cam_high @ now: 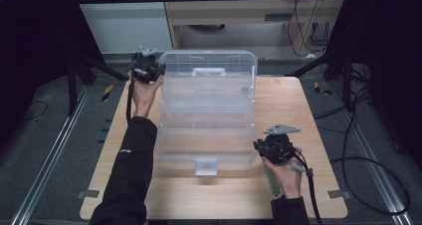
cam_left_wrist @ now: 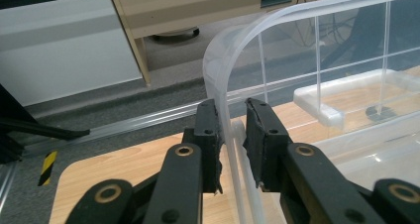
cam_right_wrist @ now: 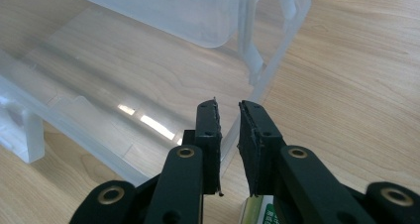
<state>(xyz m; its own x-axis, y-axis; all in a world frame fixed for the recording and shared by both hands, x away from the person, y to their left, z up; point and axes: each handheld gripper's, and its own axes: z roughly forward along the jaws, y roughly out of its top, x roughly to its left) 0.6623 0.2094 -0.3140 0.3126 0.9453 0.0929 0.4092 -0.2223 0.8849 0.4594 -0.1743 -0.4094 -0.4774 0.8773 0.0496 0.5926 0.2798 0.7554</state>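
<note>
You are holding lid (cam_left_wrist: 221,80) edge, left tongs (cam_left_wrist: 232,116) clamped on it, upper left; right tongs (cam_right_wrist: 228,116) clamped on box (cam_high: 206,150) rim. Next: swing lid down steadily.

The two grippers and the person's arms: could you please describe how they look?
Both the left gripper and right gripper are black, each topped by a grey three-cornered plate and trailing a black cable. Their jaws are flat black pads on linked arms with brass-coloured pivots. The person wears black sleeves.

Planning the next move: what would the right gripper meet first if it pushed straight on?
Probably the clear box's corner wall: the right gripper sits right at it, though depth is unclear.
</note>
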